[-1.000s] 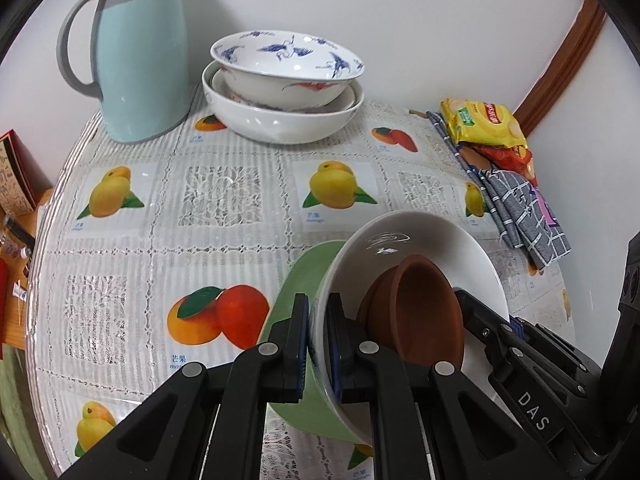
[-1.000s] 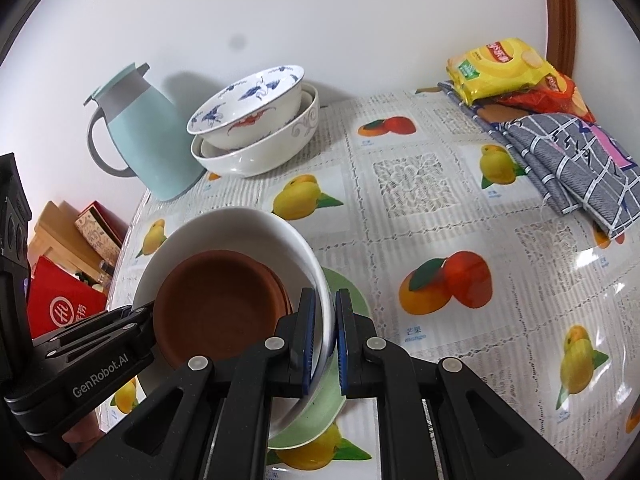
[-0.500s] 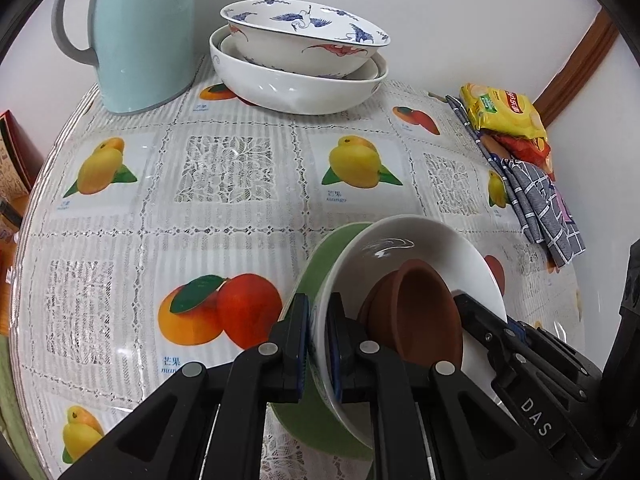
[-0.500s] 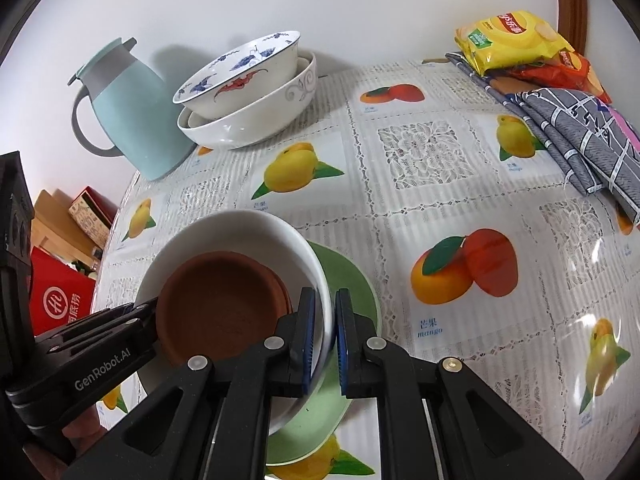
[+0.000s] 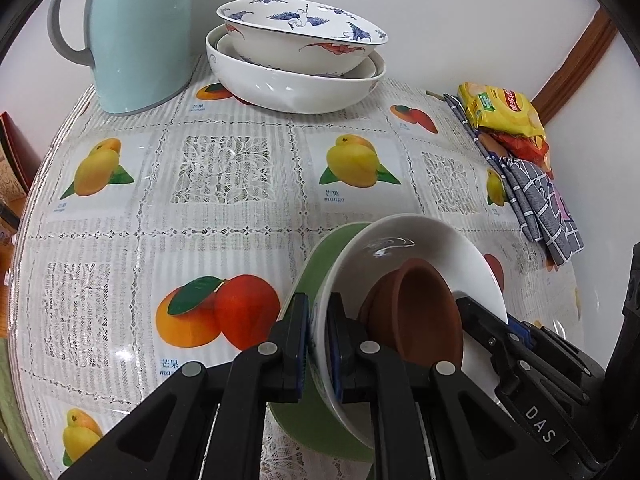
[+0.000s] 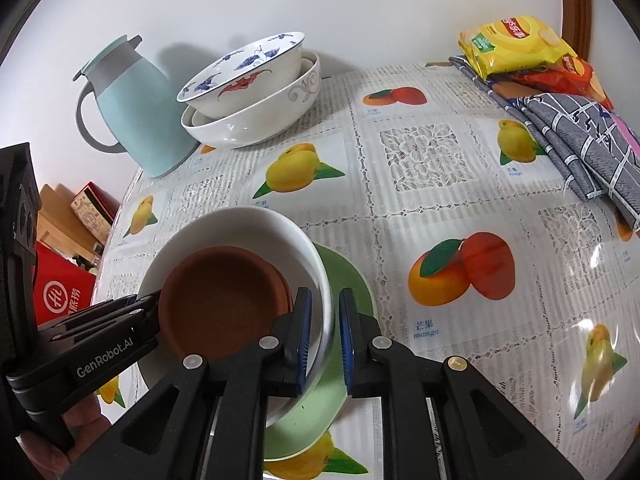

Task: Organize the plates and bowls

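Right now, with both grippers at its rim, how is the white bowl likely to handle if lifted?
The white bowl looks glazed, so probably slippery in the thin rim pinch. The right gripper is opening, leaving the left gripper alone clamped; it may tilt. The loose brown dish inside could slide.

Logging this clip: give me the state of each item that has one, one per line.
White bowl: on green plate, brown dish nested inside.
Left tool: shut on the bowl's rim.
Right tool: jaws opening, rim between them.
Crane bowl: tilted in white serving bowl.
Jug: upright.
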`<state>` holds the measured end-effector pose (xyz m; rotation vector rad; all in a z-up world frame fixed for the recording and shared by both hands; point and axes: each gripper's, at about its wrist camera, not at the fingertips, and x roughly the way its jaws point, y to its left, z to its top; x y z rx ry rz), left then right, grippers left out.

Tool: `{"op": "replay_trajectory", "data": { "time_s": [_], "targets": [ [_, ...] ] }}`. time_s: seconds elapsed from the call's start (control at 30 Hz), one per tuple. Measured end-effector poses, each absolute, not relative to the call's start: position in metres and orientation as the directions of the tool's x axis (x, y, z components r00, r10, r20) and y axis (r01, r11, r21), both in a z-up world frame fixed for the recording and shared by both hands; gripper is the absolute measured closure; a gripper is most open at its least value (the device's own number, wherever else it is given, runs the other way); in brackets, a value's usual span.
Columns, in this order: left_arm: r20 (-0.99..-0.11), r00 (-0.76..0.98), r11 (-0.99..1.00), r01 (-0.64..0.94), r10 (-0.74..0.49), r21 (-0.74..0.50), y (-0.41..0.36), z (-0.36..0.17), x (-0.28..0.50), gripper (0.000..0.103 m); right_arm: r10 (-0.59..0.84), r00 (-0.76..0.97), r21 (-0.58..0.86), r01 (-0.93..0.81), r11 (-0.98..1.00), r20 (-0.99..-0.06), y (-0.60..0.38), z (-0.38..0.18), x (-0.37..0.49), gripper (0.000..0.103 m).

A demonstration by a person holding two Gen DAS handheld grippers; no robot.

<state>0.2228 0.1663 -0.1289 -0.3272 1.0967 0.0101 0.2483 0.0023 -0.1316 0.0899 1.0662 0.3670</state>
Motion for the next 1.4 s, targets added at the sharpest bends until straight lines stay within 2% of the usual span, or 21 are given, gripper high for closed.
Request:
{"op": "replay_trajectory", "data": {
  "time_s": [0.3, 0.43, 0.6, 0.67, 0.87, 0.9, 0.97, 1.1, 1.2, 1.27, 1.4],
  "targets": [
    [-0.861, 0.475, 0.941, -0.174, -0.18, -0.292, 0.172, -0.117, 0.212, 0.082, 0.329, 0.431, 0.239, -0.25, 0.938, -0.84, -0.004, -0.129, 0.241, 0.074],
    [-0.861, 0.483, 0.945, -0.178, -0.16, -0.276, 0.173, -0.112, 0.206, 0.073, 0.329, 0.433, 0.24, -0.248, 0.938, -0.839, -0.006, -0.127, 0.236, 0.072],
    [-0.854, 0.499, 0.948, -0.175, -0.149, -0.268, 0.176, -0.103, 0.193, 0.071, 0.337, 0.437, 0.245, -0.255, 0.936, -0.834, -0.009, -0.121, 0.226, 0.068],
    [-0.849, 0.511, 0.952, -0.171, -0.135, -0.254, 0.175, -0.098, 0.187, 0.064, 0.338, 0.44, 0.243, -0.258, 0.935, -0.832, -0.01, -0.118, 0.22, 0.065],
    [-0.798, 0.59, 0.959, -0.137, -0.123, -0.249, 0.164, -0.069, 0.157, 0.061, 0.297, 0.494, 0.181, -0.271, 0.946, -0.817, -0.015, -0.095, 0.192, 0.056],
    [-0.788, 0.603, 0.96, -0.131, -0.122, -0.249, 0.162, -0.064, 0.152, 0.059, 0.291, 0.507, 0.171, -0.269, 0.948, -0.812, -0.017, -0.091, 0.187, 0.051],
    [-0.77, 0.628, 0.964, -0.118, -0.113, -0.238, 0.157, -0.054, 0.142, 0.049, 0.282, 0.536, 0.163, -0.259, 0.952, -0.796, -0.024, -0.08, 0.174, 0.043],
    [-0.742, 0.665, 0.976, -0.099, -0.081, -0.195, 0.142, -0.036, 0.118, 0.046, 0.248, 0.599, 0.141, -0.22, 0.965, -0.761, -0.042, -0.057, 0.148, 0.031],
    [-0.73, 0.68, 0.978, -0.097, -0.07, -0.184, 0.133, -0.03, 0.101, 0.045, 0.215, 0.632, 0.115, -0.196, 0.974, -0.745, -0.052, -0.044, 0.13, 0.03],
    [-0.724, 0.688, 0.981, -0.097, -0.057, -0.17, 0.127, -0.027, 0.09, 0.033, 0.195, 0.652, 0.1, -0.18, 0.978, -0.733, -0.059, -0.037, 0.117, 0.028],
    [-0.697, 0.716, 0.985, -0.096, -0.032, -0.144, 0.114, -0.02, 0.063, 0.033, 0.168, 0.681, 0.086, -0.153, 0.984, -0.713, -0.078, -0.027, 0.09, 0.028]
  ]
}}
